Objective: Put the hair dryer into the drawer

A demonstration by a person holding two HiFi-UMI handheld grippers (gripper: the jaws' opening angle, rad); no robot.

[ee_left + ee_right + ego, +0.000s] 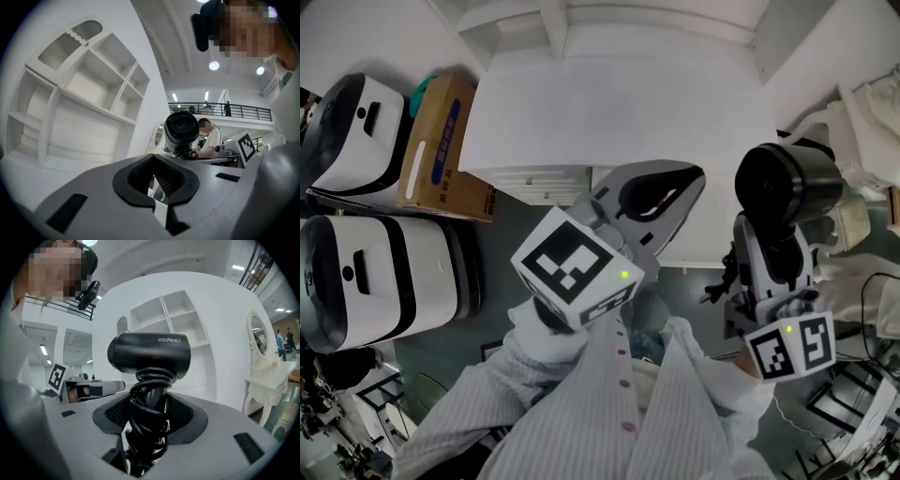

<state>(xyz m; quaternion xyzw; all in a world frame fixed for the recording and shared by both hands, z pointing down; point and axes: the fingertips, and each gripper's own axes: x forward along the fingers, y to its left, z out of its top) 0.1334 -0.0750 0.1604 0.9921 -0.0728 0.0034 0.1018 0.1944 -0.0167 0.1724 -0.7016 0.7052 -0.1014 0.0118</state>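
The hair dryer (pixel 787 187) is in the right gripper (pixel 776 242), held up in the air off the right front corner of the white surface (pixel 619 103) and touching nothing else. It is black all over, with a short, fat barrel and a smooth, slightly glossy shell. In the right gripper view the barrel (pixel 150 355) lies level across the frame, with small pale lettering on its side. The handle drops straight down from it into the right gripper (pixel 147 416), whose fingers are clamped on the handle. A black cord (pixel 149 397) is wound round the handle in several tight coils, so the fingers close over cord and handle together.

From the head view, 1 round dark end of the barrel faces up toward the camera. In the left gripper view the hair dryer (pixel 181 129) shows an end with a round grille.

The left gripper (pixel 684 183) hovers over the front edge of the surface, near the dryer but apart from it. Its fingers (pixel 140 176) are closed tip to tip with nothing between them; only the hollow of the black pads stays open.

White open shelves (pixel 84 108) rise behind the surface. A cardboard box (pixel 441 141) and 2 white containers with black bands (pixel 356 131) (pixel 375 281) stand to the left.
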